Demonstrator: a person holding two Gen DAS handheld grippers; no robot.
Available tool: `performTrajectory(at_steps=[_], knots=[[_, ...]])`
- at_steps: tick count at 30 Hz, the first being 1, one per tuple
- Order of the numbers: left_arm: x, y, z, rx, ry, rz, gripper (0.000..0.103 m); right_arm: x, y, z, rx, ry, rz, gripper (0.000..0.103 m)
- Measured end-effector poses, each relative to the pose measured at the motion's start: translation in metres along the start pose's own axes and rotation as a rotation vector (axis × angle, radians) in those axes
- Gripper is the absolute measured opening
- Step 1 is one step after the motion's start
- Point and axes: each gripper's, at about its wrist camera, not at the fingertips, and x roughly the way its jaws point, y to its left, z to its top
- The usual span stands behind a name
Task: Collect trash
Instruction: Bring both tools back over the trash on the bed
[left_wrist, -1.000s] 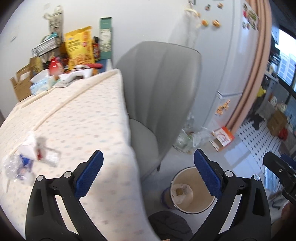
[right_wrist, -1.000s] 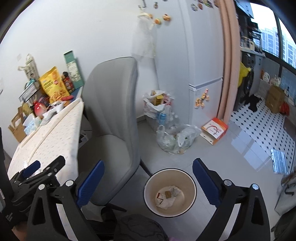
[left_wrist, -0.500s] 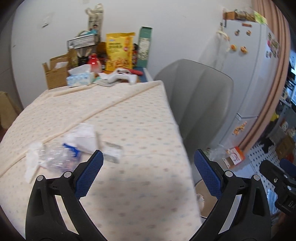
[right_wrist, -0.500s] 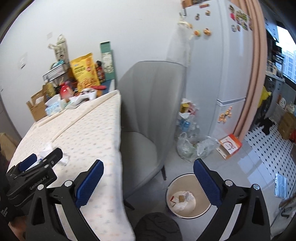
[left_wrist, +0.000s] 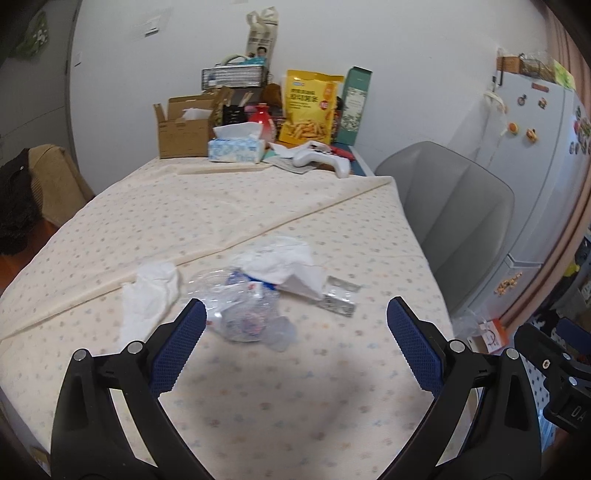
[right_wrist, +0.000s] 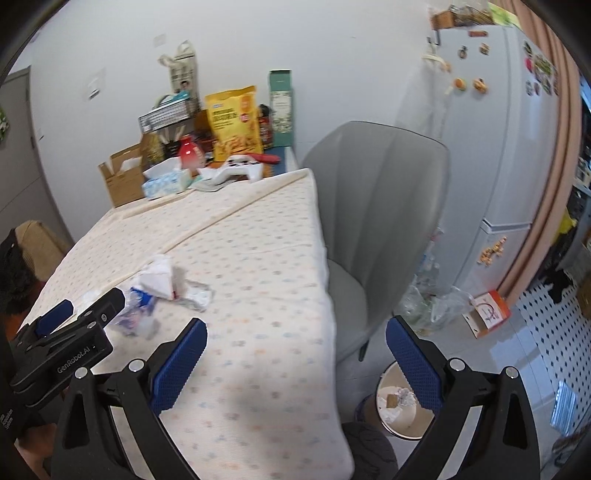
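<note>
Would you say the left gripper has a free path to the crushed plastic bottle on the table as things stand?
Probably yes. The left gripper is open above the tablecloth with the crushed plastic bottle just ahead, nearer its left finger. Only a crumpled tissue overlaps the bottle's far end.

Black frames, blue ribbed fingers (left_wrist: 177, 349), silver screws

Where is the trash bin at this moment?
In the right wrist view the trash bin stands on the floor at the lower right, beside the table's edge and in front of the grey chair. The right claw's finger partly covers it.
</note>
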Motion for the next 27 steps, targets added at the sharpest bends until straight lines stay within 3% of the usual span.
performTrajectory(at_steps=[17, 27], knots=[[0.000, 0.067, -0.008, -0.090, 0.016, 0.082, 0.097, 0.012, 0.051, -0.004, -0.065, 0.032, 0.085, 0.095], [0.016, 0.106, -0.016, -0.165, 0.037, 0.086, 0.097, 0.029, 0.072, -0.002, -0.095, 0.055, 0.077, 0.093]])
